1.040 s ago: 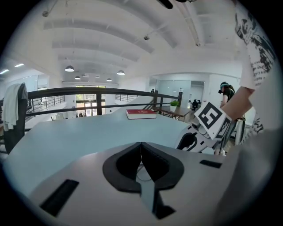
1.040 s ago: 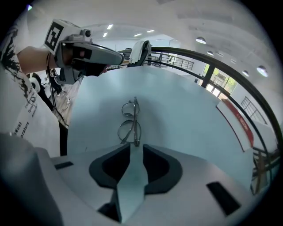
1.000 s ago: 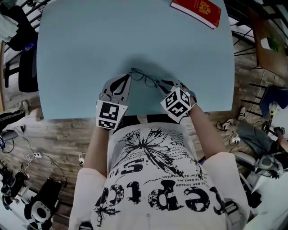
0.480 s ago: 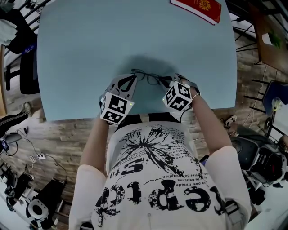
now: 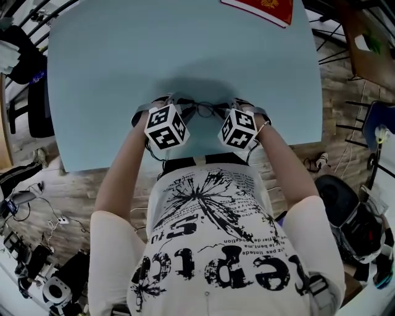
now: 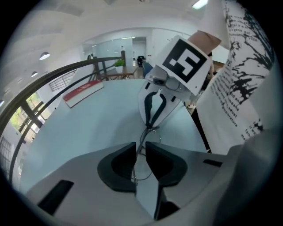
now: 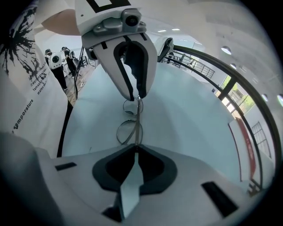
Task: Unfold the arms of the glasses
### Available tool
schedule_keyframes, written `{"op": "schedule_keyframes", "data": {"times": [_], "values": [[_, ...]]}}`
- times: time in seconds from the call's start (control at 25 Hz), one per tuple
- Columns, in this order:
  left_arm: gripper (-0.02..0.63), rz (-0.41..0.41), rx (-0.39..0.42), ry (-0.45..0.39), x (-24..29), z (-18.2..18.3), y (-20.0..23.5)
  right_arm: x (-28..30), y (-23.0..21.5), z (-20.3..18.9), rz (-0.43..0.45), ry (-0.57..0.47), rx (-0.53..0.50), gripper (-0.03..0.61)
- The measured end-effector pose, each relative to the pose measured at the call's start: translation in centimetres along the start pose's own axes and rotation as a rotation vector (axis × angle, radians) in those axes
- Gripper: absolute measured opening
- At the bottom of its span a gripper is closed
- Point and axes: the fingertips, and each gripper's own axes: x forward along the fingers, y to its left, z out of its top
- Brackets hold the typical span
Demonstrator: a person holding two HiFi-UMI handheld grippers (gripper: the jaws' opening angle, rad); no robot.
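Light-blue table point(image 5: 123, 62) bears 1 red book point(image 5: 265, 9).

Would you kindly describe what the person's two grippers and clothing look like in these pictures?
Both the left gripper and the right gripper have pale grey shells tapering to black-lined jaws. Each carries a white cube with black square markers. The person wears a white short-sleeved T-shirt with black print.

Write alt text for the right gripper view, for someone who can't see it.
The right tool, its jaws just closed, pinches one end of thin dark wire-framed round glasses over a pale blue table. The left tool, jaws just opening, straddles the other end; a red book lies far right.
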Motion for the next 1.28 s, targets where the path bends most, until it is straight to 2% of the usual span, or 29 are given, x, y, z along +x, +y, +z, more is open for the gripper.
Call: {"op": "schedule_keyframes", "data": {"times": [0.12, 0.28, 0.48, 0.6, 0.84, 1.28], "values": [[0.084, -0.072, 0.104, 0.067, 1.1, 0.5, -0.5, -0.1, -0.1, -0.2, 0.006, 0.005, -0.009, 0.037], [0.087, -0.124, 0.241, 0.154, 2.8, 0.8, -1.1, -0.2, -0.3, -0.7, 0.013, 0.005, 0.008, 0.037], [0.075, -0.144, 0.33, 0.2, 4.7, 1.6, -1.5, -0.5, -0.3, -1.3, 0.017, -0.001, -0.005, 0.037], [0.04, -0.144, 0.341, 0.186, 5.2, 2.0, -1.5, -0.5, -0.4, -1.5, 0.023, 0.006, -0.013, 0.037], [0.037, -0.151, 0.33, 0.154, 4.3, 1.5, -2.4, -0.7, 0.4, -1.1, 0.033, 0.001, -0.019, 0.037], [0.032, -0.104, 0.306, 0.038, 3.0, 2.6, -2.0, -0.5, 0.1, -2.0, 0.023, 0.024, -0.022, 0.037]]}}
